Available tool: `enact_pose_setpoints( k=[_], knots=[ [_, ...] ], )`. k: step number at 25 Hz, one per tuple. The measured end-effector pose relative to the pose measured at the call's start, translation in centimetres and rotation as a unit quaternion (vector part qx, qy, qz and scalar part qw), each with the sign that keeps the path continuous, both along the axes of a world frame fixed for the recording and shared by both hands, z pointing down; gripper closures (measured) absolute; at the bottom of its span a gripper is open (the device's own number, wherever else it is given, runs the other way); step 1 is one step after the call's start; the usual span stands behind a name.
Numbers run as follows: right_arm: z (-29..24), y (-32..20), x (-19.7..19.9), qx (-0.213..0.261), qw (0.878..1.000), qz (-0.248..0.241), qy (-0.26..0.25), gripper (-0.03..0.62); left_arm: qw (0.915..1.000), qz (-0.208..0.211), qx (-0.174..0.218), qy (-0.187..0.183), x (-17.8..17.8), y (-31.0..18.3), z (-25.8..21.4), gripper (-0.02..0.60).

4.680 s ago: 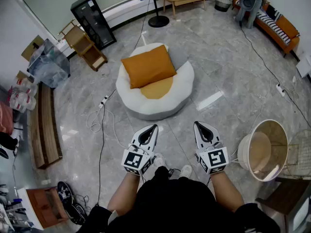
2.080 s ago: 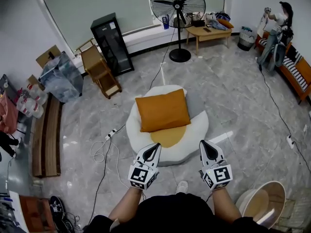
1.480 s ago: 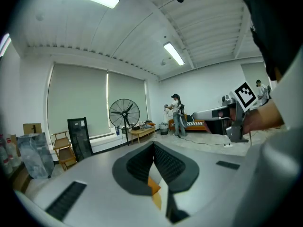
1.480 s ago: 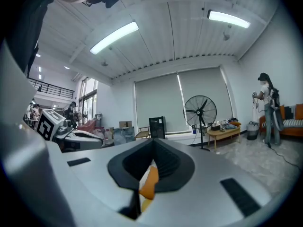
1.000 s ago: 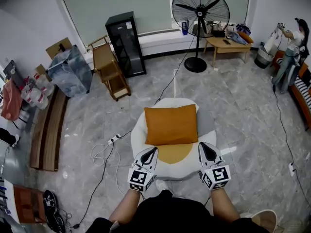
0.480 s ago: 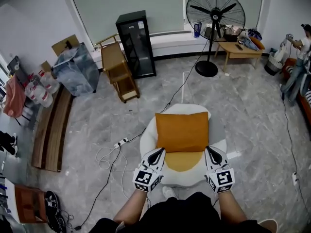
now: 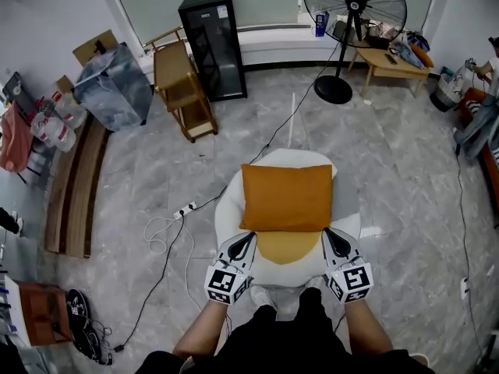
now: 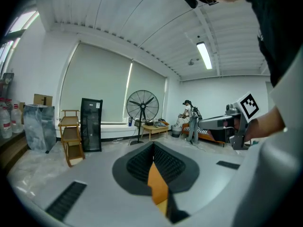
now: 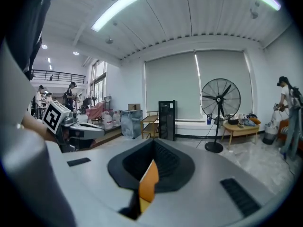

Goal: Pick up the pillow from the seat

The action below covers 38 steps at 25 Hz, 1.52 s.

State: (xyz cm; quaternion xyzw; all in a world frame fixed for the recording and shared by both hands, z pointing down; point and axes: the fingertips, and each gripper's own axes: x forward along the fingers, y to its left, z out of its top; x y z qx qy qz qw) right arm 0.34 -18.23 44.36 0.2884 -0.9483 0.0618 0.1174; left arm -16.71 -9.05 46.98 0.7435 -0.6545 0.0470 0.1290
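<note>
An orange pillow (image 7: 285, 198) lies flat on a round white seat (image 7: 227, 223) with a yellow middle (image 7: 287, 246). My left gripper (image 7: 246, 238) hovers at the pillow's near left corner, my right gripper (image 7: 329, 234) at its near right corner; whether either touches it I cannot tell. Both are shut with nothing in them. In the left gripper view the jaws (image 8: 153, 146) meet at the tip, and a sliver of orange shows through the slit below. The right gripper view shows the same for its gripper (image 9: 153, 144).
A power strip with a looped cable (image 7: 182, 210) lies on the floor left of the seat. Behind stand a wooden cart (image 7: 184, 90), a black cabinet (image 7: 212, 42), a standing fan (image 7: 355, 0) and a low table (image 7: 390, 56). Planks (image 7: 72, 187) line the left wall.
The person has stepped up to the seat, which now lies directly below. Both grippers have come from short of the seat to the pillow's near corners. Both stayed shut.
</note>
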Motion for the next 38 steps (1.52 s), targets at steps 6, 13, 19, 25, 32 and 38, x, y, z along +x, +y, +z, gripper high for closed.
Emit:
enact_pose_setpoints(
  k=[6,13,19,25,32,38],
  knots=[
    [4.0,-4.3,-0.5,-0.029,0.999,-0.016,0.009,0.588,0.9984,-0.041,-0.040,0.002,-1.5,-2.4,4.2,0.569],
    [9.5,-9.2,0.8,-0.061,0.997,-0.016,0.033,0.588,0.9939,-0.072,-0.083,0.013,-1.9,-5.6,9.4,0.569],
    [15.9,-12.5,2.1,-0.100,0.993,-0.006,0.059,0.588,0.9879,-0.092,-0.121,0.030,-2.2,-8.3,15.4,0.568],
    [22.8,-15.2,2.5,-0.129,0.988,-0.002,0.084,0.586,0.9816,-0.108,-0.152,0.040,-3.6,-10.6,21.5,0.481],
    [30.9,-17.0,2.2,-0.173,0.978,-0.014,0.117,0.296,0.9723,-0.129,-0.192,0.038,-5.3,-13.1,28.4,0.197],
    [37.8,-19.4,3.1,-0.220,0.968,0.031,0.118,0.005,0.9563,-0.164,-0.234,0.065,-7.1,-13.6,35.5,0.015]
  ],
)
